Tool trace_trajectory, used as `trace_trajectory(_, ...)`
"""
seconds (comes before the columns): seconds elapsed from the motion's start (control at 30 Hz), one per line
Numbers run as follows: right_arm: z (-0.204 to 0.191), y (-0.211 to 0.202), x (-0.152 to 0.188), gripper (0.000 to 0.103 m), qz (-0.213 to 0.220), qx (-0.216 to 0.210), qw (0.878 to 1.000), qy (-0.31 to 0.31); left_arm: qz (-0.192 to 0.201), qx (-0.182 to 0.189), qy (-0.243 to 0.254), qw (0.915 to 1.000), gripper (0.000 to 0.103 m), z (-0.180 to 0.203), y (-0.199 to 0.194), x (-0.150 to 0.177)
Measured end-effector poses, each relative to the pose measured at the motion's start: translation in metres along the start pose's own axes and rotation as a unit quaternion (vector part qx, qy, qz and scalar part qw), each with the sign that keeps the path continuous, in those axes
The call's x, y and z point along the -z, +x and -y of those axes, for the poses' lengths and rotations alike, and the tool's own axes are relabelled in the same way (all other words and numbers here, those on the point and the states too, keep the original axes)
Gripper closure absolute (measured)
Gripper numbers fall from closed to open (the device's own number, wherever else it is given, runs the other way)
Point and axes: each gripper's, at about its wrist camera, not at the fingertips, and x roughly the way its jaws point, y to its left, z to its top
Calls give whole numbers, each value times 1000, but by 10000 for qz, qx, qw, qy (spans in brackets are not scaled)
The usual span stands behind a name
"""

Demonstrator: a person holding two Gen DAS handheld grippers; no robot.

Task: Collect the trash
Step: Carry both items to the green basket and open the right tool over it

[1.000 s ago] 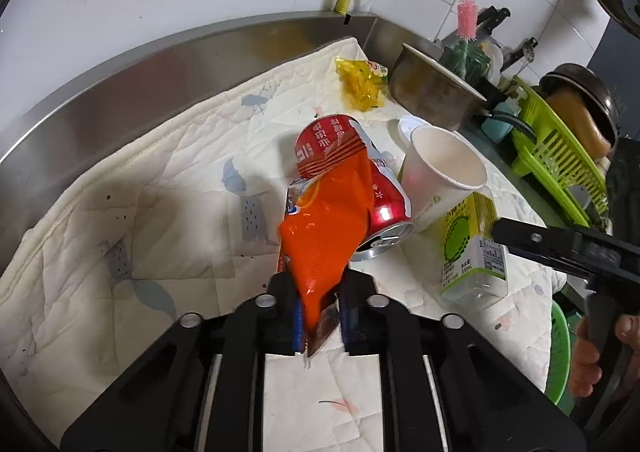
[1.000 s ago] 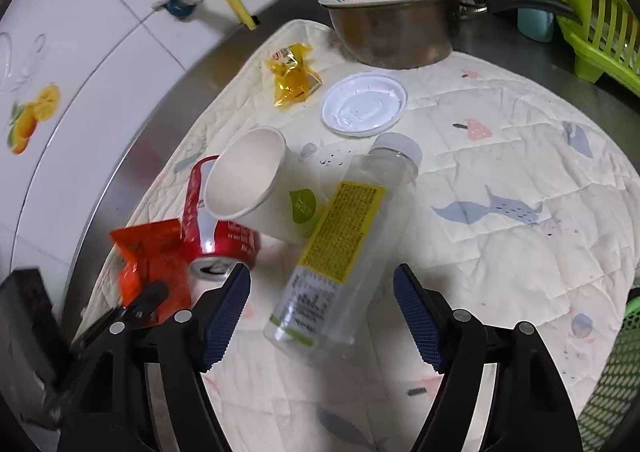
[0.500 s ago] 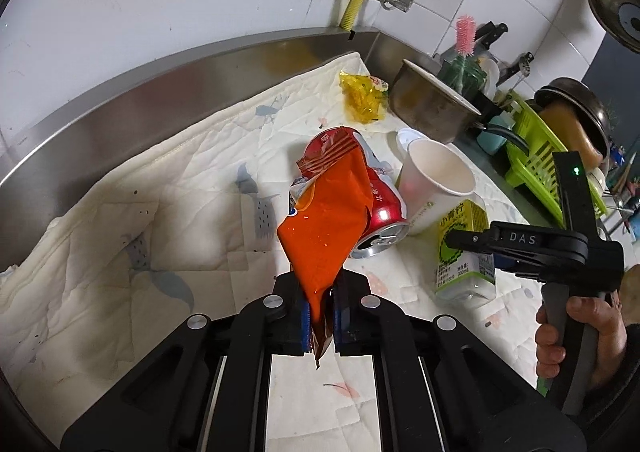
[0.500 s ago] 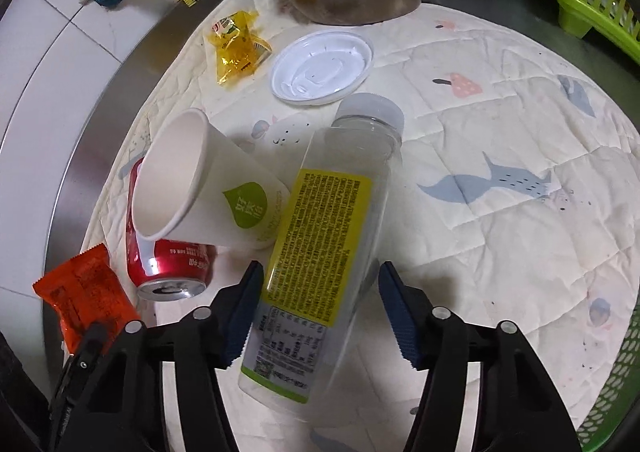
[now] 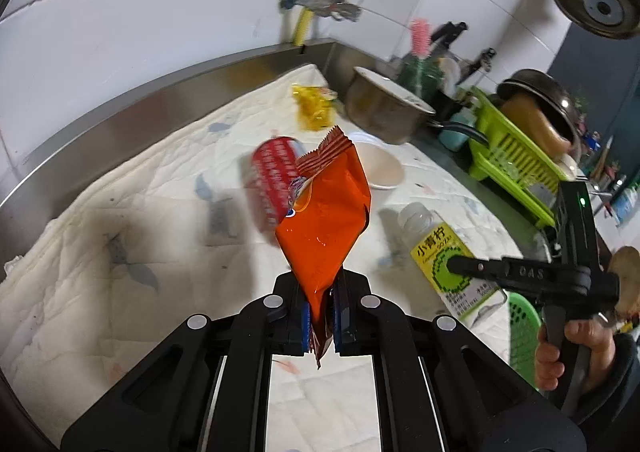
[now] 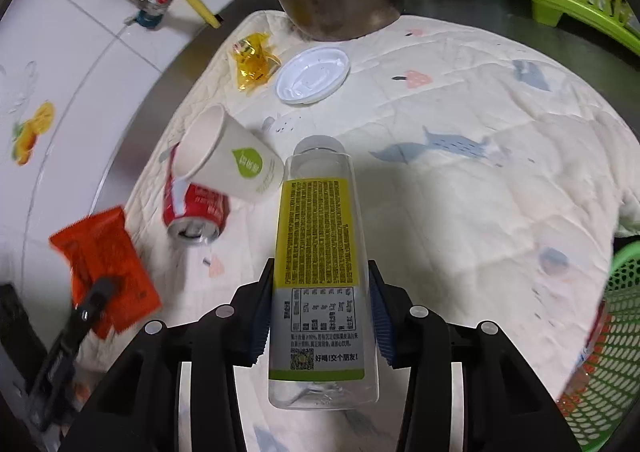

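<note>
My left gripper (image 5: 320, 316) is shut on an orange snack wrapper (image 5: 326, 220) and holds it up above the quilted mat; the wrapper also shows in the right wrist view (image 6: 106, 252). My right gripper (image 6: 318, 312) is shut on a clear plastic bottle with a yellow label (image 6: 318, 252), which also shows in the left wrist view (image 5: 448, 256). On the mat lie a red soda can (image 6: 194, 208), a white paper cup (image 6: 232, 160) on its side, a white plastic lid (image 6: 312, 74) and a yellow wrapper (image 6: 252, 60).
A green mesh basket (image 6: 604, 344) sits at the mat's right edge. A metal pot (image 6: 340, 0) stands at the back of the quilted mat (image 6: 460, 192). A green dish rack (image 5: 516, 160) holds pans beyond it. A steel backsplash and tiled wall with pipes run along the left.
My left gripper has lifted the orange wrapper higher off the mat. My right gripper has closed its jaws onto the bottle, which was lying loose between them before.
</note>
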Motion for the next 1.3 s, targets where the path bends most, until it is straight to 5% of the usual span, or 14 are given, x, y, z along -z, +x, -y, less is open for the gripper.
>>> trace_trajectory(0.27, 43, -70, 45, 62, 447, -35, 9990, -66, -37, 385, 308, 9988, 96, 50, -7, 9)
trace_trajectory(0.57, 139, -141, 103, 61, 867, 1175, 9892, 115, -182, 967, 825, 9917, 96, 129, -3, 25)
trace_trajectory(0.9, 252, -102, 139, 61, 105, 1845, 9783, 934, -443, 1342, 1175, 9830, 96, 191, 5, 44)
trace_trajectory(1.17, 279, -68, 152, 60, -302, 1592, 9818, 986, -680, 1507, 1454, 9755, 96, 228, 12, 61)
trace_trajectory(1.3, 282, -72, 157, 55, -163, 1474, 9831, 1068, -758, 1612, 1537, 9719, 96, 243, 16, 67)
